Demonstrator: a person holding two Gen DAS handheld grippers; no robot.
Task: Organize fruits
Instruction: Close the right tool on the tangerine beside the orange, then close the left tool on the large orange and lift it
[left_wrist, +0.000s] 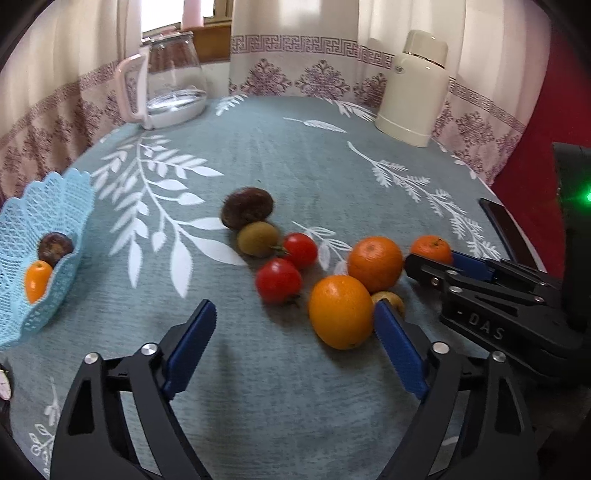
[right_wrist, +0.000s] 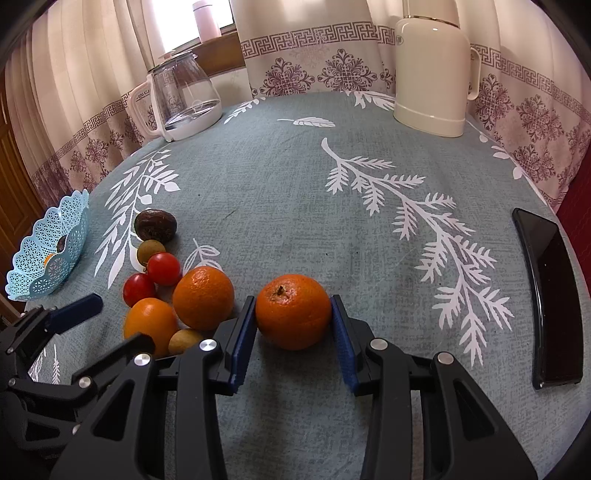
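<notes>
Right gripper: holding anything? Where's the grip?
Right gripper is clamped on the small orange, pads on its left and right sides, fruit on the tablecloth. Left gripper holds nothing.

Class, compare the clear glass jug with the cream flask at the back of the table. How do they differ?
The clear glass jug is see-through and squat; the cream flask is opaque and taller. The jug stands back left, the flask back right. Both stand upright on the leaf-patterned grey tablecloth and have side handles.
</notes>
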